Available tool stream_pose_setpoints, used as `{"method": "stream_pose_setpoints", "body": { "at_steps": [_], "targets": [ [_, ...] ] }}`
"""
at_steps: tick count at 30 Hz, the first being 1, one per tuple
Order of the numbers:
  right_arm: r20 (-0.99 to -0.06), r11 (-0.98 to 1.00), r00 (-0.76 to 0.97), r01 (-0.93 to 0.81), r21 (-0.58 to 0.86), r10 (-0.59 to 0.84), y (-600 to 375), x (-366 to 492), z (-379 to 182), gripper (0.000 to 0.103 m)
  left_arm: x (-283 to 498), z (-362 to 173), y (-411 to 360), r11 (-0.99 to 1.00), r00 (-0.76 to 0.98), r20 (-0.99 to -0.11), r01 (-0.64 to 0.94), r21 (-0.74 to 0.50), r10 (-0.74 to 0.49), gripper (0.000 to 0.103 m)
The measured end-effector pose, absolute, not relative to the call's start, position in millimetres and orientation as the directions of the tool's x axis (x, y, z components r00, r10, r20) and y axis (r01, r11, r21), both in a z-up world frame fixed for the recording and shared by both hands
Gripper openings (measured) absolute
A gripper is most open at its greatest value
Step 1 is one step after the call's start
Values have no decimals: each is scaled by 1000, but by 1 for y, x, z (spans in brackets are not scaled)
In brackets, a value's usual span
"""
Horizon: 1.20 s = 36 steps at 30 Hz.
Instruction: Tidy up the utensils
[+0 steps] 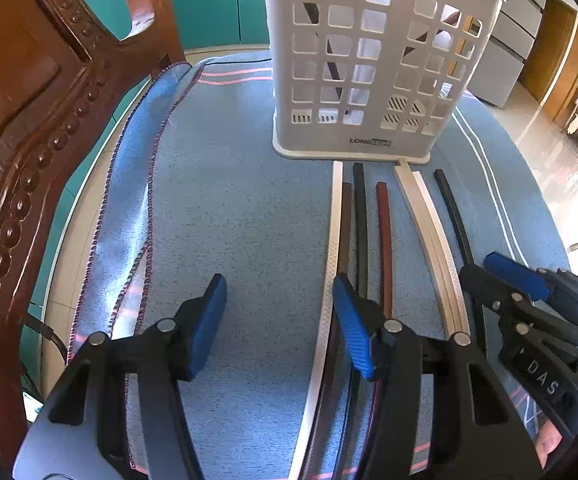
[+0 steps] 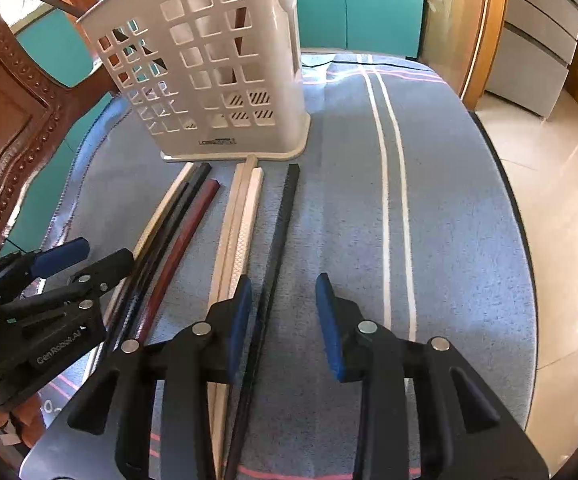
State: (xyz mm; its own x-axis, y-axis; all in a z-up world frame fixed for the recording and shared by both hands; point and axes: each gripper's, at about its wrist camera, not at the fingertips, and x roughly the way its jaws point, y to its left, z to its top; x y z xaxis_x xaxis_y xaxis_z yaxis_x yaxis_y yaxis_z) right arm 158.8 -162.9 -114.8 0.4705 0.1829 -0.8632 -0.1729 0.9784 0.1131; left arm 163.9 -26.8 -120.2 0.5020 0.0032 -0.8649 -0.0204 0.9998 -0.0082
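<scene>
Several chopsticks lie side by side on a blue cloth, ends toward a white perforated holder (image 1: 369, 64) (image 2: 217, 68). From left: a white one (image 1: 335, 216), dark ones (image 1: 360, 216), a red-brown one (image 1: 385, 232) (image 2: 185, 236), a cream pair (image 1: 429, 220) (image 2: 241, 224), a black one (image 1: 453, 216) (image 2: 283, 216). A dark stick stands inside the holder. My left gripper (image 1: 281, 328) is open and empty, its right finger over the white and dark sticks. My right gripper (image 2: 285, 328) is open and empty, low over the black chopstick, which lies between its fingers.
A carved wooden chair back (image 1: 29, 140) (image 2: 5, 128) stands close on the left. The blue cloth (image 1: 229, 220) (image 2: 449, 220) covers a round table whose edge drops to a tiled floor (image 2: 561, 200) on the right. Teal cabinets are behind.
</scene>
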Motion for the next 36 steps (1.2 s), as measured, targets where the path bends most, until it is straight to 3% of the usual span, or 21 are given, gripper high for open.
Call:
{"method": "stream_pose_setpoints", "body": {
  "at_steps": [1,5,8,16,21,24,26,28,36],
  "targets": [
    [-863,977,467,-174,123,192,-163,159,-115,18,163,-120,-26,1000,502,-865,-24,-7,6,56],
    [-863,976,463,-166,138,200,-167,159,-116,15,167,-120,-22,999,500,-866,-46,4,27,56],
    [-864,976,461,-158,147,205,-169,162,-116,15,170,-124,-17,993,491,-863,-82,88,117,55],
    [-863,979,466,-152,139,195,-167,162,-115,15,171,-119,-20,999,502,-865,-16,-30,-18,55],
    [-864,978,465,-158,133,193,-167,162,-116,16,173,-129,-32,1000,482,-876,16,7,-2,57],
    [-863,978,465,-161,134,195,-166,162,-116,18,173,-127,-30,1000,480,-877,9,-3,-7,50],
    [-863,977,464,-165,138,200,-167,161,-116,21,170,-124,-30,1000,485,-874,1,-1,-2,36],
    [-863,976,463,-168,139,203,-167,161,-116,22,170,-123,-27,1000,487,-873,1,-16,-14,14],
    [-863,976,463,-171,138,203,-167,160,-116,23,174,-121,-10,991,482,-871,-40,-130,-95,12]
  ]
}}
